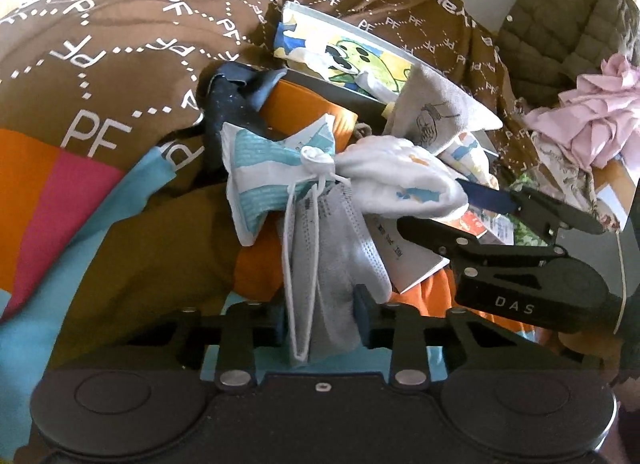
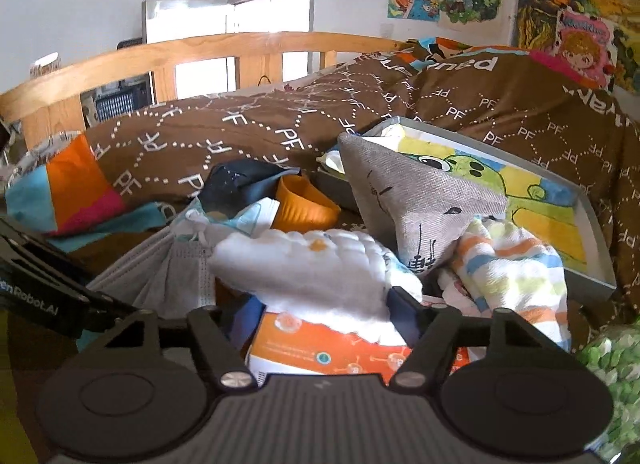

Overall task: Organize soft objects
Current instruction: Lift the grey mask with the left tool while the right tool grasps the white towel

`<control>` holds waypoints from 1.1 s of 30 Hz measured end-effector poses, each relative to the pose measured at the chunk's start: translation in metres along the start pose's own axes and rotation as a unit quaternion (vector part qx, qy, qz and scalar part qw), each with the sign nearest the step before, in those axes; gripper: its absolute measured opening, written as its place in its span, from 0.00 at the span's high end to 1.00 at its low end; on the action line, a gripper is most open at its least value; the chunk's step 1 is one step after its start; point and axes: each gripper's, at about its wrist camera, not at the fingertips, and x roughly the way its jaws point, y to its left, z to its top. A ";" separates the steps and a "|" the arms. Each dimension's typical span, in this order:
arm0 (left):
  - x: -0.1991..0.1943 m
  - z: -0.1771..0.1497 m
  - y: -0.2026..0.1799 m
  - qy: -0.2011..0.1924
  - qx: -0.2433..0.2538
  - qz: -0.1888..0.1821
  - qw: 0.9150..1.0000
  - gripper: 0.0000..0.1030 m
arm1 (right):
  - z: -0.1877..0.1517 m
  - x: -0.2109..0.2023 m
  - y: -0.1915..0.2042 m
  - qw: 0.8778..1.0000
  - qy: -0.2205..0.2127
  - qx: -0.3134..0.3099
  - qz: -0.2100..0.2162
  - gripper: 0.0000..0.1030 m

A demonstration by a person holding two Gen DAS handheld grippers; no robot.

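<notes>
My left gripper (image 1: 320, 322) is shut on a grey face mask (image 1: 332, 248) with white ear loops, knotted to a teal-and-white mask (image 1: 260, 168). My right gripper (image 2: 324, 304) is shut on a white padded cloth (image 2: 312, 264) with orange and blue prints; it shows from the side in the left wrist view (image 1: 492, 200), pinching the same cloth (image 1: 404, 168). The grey mask hangs at the left in the right wrist view (image 2: 172, 272). A grey pouch (image 2: 420, 204) with a black drawing and a striped towel (image 2: 516, 268) lie to the right.
A brown "PF" quilt (image 2: 240, 132) covers the bed behind. A grey tray (image 2: 592, 224) with a cartoon picture, an orange cup (image 2: 304, 204), a dark blue cloth (image 2: 240, 180), an orange-white box (image 2: 340, 356), an olive jacket (image 1: 568, 24) and pink fabric (image 1: 600, 112) lie around.
</notes>
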 end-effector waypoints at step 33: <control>-0.068 0.003 -0.005 -0.226 -0.019 -0.042 0.973 0.85 | 0.016 -0.068 0.026 0.989 -0.127 -0.028 -0.077 0.92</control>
